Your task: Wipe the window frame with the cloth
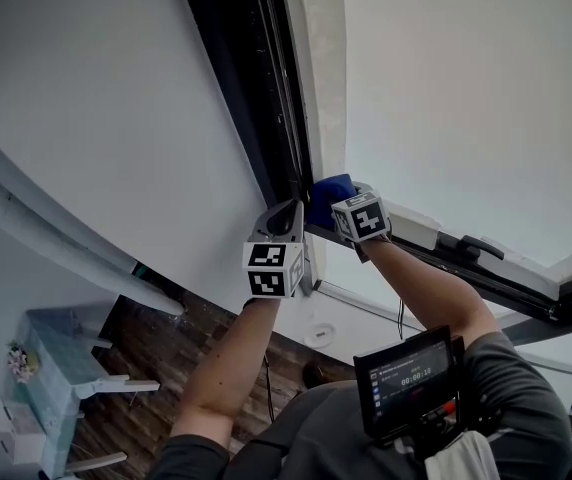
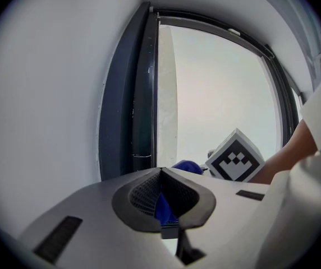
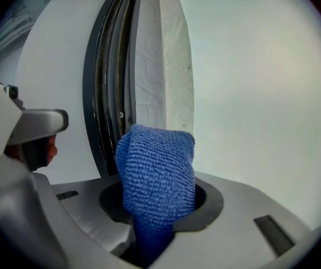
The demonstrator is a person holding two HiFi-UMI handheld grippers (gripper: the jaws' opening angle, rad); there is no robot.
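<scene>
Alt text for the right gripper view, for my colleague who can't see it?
The right gripper is shut on a folded blue cloth that bulges up out of its jaws. Beyond it the dark window frame runs up the picture, with a white strip to its right.

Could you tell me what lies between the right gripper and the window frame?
Only the blue cloth, pinched in the right gripper, as the right gripper view shows.

**Timer Screen Carries the Only Writing in View**

A small screen [image 1: 409, 373] at the person's chest shows pale digits, apparently 00:00:10, with finer lines above them too small to read. One marker cube [image 1: 273, 269] and a second marker cube [image 1: 360, 217] bear black-and-white square code patterns, without letters.
</scene>
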